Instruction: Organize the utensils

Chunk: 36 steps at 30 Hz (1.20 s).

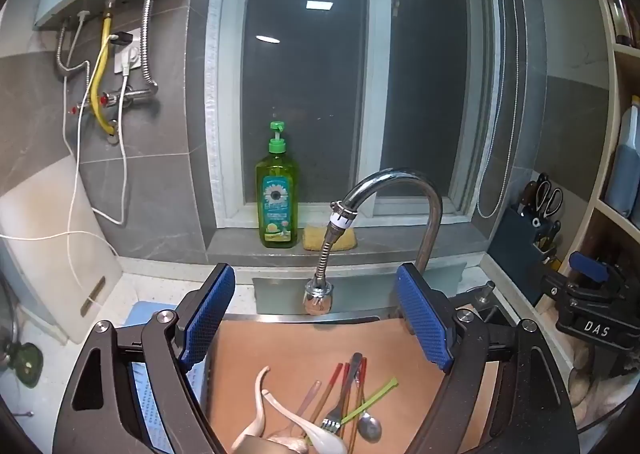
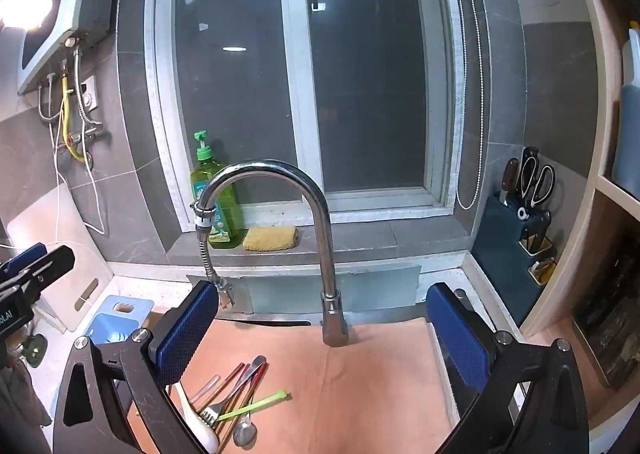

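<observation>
hovering wide apart, left tool and right tool hold nothing above heaped utensils.

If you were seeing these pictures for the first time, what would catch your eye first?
Probably the jumble of utensils on the orange mat, below the open left gripper. Next, the curved chrome faucet arching over the mat, with the green soap bottle on the window ledge behind it.

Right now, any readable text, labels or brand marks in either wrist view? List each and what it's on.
"DAS": white letters on the right gripper body, seen from the left wrist view.
Partial letters on the left gripper body, cut off at the frame edge: not readable.
Dish soap bottle label: sunflower graphic, print too small to read.
</observation>
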Available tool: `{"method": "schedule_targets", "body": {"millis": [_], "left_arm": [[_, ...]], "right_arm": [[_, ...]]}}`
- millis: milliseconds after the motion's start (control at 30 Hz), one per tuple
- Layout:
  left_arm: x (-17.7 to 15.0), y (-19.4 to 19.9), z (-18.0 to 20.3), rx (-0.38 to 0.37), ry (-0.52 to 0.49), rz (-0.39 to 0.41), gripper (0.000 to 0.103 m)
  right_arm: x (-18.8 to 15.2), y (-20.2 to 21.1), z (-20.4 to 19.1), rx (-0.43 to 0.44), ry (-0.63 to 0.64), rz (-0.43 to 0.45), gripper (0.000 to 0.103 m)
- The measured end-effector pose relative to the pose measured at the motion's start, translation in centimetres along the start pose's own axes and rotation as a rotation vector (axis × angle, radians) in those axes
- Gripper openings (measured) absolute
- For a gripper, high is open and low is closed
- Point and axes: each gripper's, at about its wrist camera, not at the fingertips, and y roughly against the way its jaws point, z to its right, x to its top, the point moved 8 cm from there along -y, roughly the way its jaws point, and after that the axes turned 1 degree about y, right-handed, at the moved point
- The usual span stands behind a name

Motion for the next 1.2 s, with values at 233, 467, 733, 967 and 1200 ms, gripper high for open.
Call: {"method": "schedule_targets", "body": {"millis": [233,467,733,967,1200], "left_arm": [[0.3,-0.8,-0.2,0.009,0.003,-0.017,0.083],[0.6,-1.8,-0.7,-0.001,-0.004,-0.017,0.083],[0.2,-2.1,0.0,-0.013,-0.009,-0.017,0.083],[0.1,-2.3,0.3,-0.019,-0.015,-0.020,0.083],[-0.1,-2.5,0.6,-0.017,-0.024,-0.021,0.083]], "right_arm": [[0.1,-1.3,-0.2,0.010,0.010,-0.020,0.103],[0.1,-1.7,0.4,-0.003,0.010,-0.013,0.103],[0.3,-1.7,0.7,-0.017,0.017,-0.002,0.103],[0.1,-2.3,1.0,-0.014,-0.001,-0.024,0.103],[0.1,-2.4,1.2,-0.021,-0.012,-0.023,0.103]]}}
